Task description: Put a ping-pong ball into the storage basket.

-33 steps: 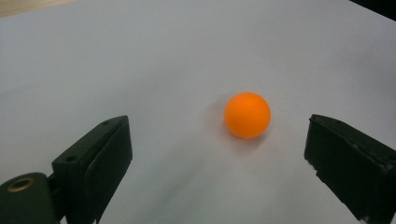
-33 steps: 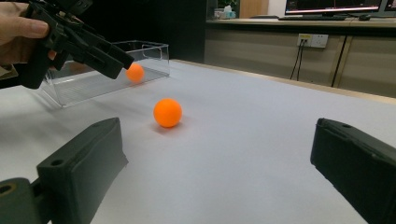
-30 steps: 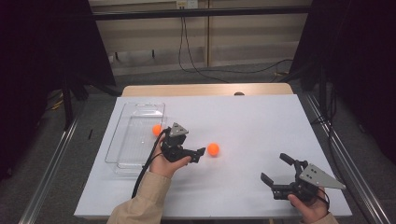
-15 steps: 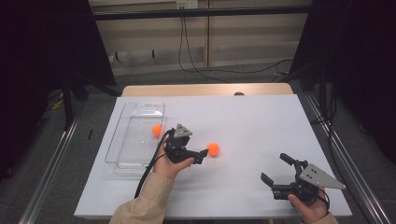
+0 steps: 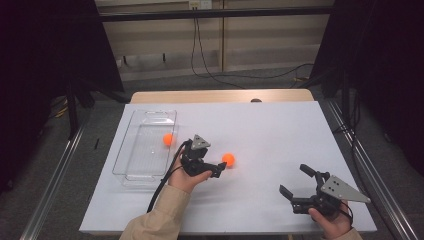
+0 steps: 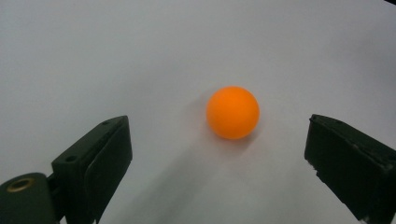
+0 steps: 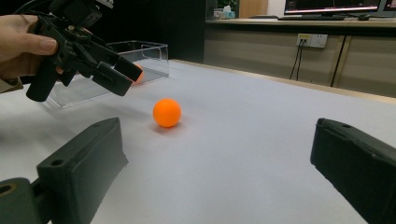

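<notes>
The left gripper (image 5: 218,170) hovers with jaws spread wide just beside the orange ball (image 5: 228,159) resting on the white table (image 5: 280,135), while the right gripper (image 5: 296,182), also open, holds nothing.

On the bench (image 5: 280,130), a clear tray (image 5: 145,145) lies at the left side with one ball (image 5: 168,139) in it. A second ball (image 5: 228,159) sits on the bench to the right of the tray, well apart from it. The left gripper (image 5: 216,170) hangs between tray and second ball, just beside that ball. The right gripper (image 5: 295,182) is near the bench's right front corner, well apart from both balls.
</notes>
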A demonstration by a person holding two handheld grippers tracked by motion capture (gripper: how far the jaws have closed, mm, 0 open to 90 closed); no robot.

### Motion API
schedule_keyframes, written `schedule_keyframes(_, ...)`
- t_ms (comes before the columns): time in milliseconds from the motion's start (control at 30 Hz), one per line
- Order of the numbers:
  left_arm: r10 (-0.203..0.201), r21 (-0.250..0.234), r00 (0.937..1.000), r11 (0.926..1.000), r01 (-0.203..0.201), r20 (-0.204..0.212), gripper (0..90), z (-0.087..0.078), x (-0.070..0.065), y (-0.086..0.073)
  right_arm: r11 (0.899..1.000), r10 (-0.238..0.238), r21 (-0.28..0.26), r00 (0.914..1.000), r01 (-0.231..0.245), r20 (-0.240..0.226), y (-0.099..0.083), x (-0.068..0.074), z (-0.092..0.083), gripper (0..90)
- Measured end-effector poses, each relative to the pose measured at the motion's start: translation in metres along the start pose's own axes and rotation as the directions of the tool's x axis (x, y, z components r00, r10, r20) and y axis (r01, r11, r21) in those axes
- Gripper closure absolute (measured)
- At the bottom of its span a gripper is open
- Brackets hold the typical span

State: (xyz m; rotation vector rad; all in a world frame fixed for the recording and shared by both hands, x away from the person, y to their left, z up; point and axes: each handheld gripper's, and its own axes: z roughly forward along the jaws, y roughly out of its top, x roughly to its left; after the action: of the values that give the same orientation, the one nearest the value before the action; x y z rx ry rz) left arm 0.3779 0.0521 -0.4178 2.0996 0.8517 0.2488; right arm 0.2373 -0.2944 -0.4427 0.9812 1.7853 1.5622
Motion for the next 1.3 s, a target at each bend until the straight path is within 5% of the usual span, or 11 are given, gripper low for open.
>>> schedule_keyframes(1300,0.021,-0.004,0.9997,0.9998,-0.021,0.007,7.6,0.017,-0.005,-0.002,1.0,0.005,0.001,1.0,-0.005,0.002,0.0,-0.001,0.0,2.2)
